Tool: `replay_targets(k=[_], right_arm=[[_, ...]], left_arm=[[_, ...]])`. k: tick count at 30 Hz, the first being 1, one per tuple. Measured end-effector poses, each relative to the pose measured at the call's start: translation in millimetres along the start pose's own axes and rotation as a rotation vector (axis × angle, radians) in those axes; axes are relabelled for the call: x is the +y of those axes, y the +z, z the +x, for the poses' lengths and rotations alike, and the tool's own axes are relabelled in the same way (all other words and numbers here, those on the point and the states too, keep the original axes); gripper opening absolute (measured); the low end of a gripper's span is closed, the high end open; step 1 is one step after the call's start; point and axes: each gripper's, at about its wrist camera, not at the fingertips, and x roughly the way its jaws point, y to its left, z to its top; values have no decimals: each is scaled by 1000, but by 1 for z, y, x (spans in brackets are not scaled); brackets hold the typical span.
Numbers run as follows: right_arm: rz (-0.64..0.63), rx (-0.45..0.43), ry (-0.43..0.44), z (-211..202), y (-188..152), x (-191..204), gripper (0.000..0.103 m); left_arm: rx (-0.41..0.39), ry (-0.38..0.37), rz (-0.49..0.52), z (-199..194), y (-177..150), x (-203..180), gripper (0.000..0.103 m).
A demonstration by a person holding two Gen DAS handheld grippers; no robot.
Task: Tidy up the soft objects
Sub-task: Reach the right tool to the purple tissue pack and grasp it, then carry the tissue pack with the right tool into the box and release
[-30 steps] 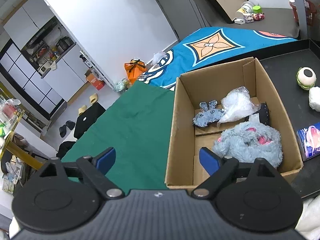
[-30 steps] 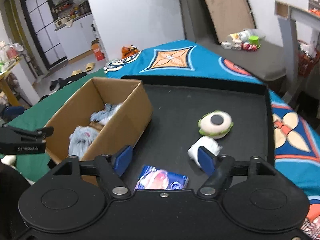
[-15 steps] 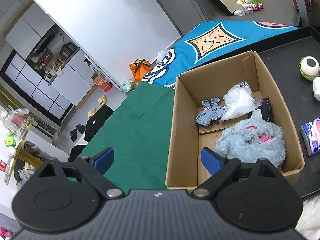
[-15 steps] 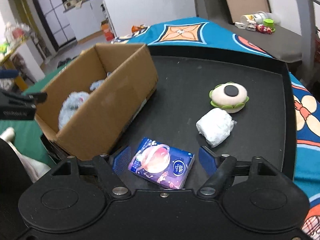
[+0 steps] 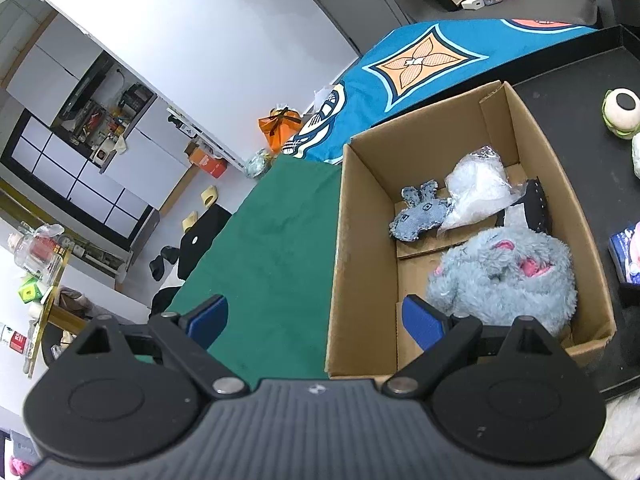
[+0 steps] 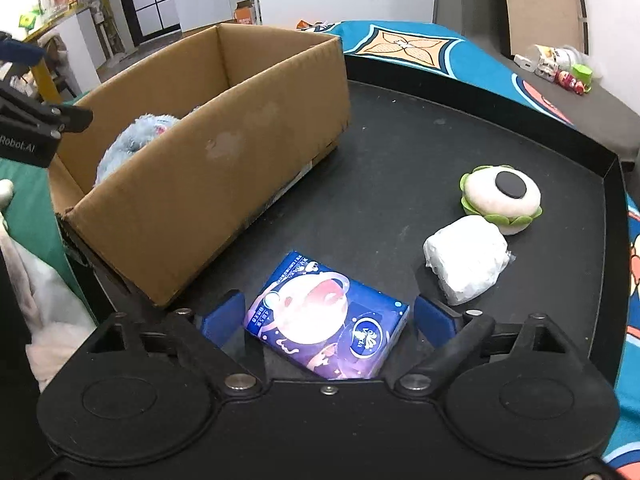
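1. The step in hand, as I judge it, is the pick of the next soft thing: the right tongs (image 6: pixel 326 318) hang low over the blue tissue pack (image 6: pixel 326 320), which lies flat on the black tray (image 6: pixel 400 160) just beside the cardboard box (image 6: pixel 224 168).
2. The right tongs are open and their jaws have just been opening wider. The pack lies between the two blue pads, but neither pad presses on it.
3. The next move calls for going down a little more, so the pads stand on both sides of the pack, then closing on it gently. It is soft, so a hard squeeze would crush it. After that it must be lifted over the box wall, which is high.
4. The left tongs (image 5: pixel 316 320) are open and hold nothing. They hover at the near corner of the box, one pad over the green cloth (image 5: pixel 272 248), the other over the inside of the box.
5. Count on the tray, outside the box: one tissue pack, one white wrapped roll (image 6: pixel 466 266), one round plush with a black spot (image 6: pixel 500 196). That makes three.
6. Count inside the box: one grey fluffy plush (image 5: pixel 504 276), one small denim toy (image 5: pixel 422 216), one clear plastic bag with white filling (image 5: pixel 478 188), one dark thing (image 5: pixel 538 210) half hidden behind; I cannot tell what it is.
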Motion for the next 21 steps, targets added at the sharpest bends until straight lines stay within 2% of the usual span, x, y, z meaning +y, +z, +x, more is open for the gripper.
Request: replay_targets(k=[5, 7, 10, 21], right_arm=[[19, 50, 35, 0, -2, -3, 87], [-30, 60, 12, 0, -6, 4, 87], [-84, 59, -12, -1, -8, 11, 76], [21, 18, -54, -25, 0, -8, 75]], left_arm=[[7, 14, 18, -1, 1, -3, 93], [7, 20, 21, -1, 2, -4, 93], [2, 28, 28, -3, 1, -5, 93], [-9, 34, 30, -7, -1, -5, 93]])
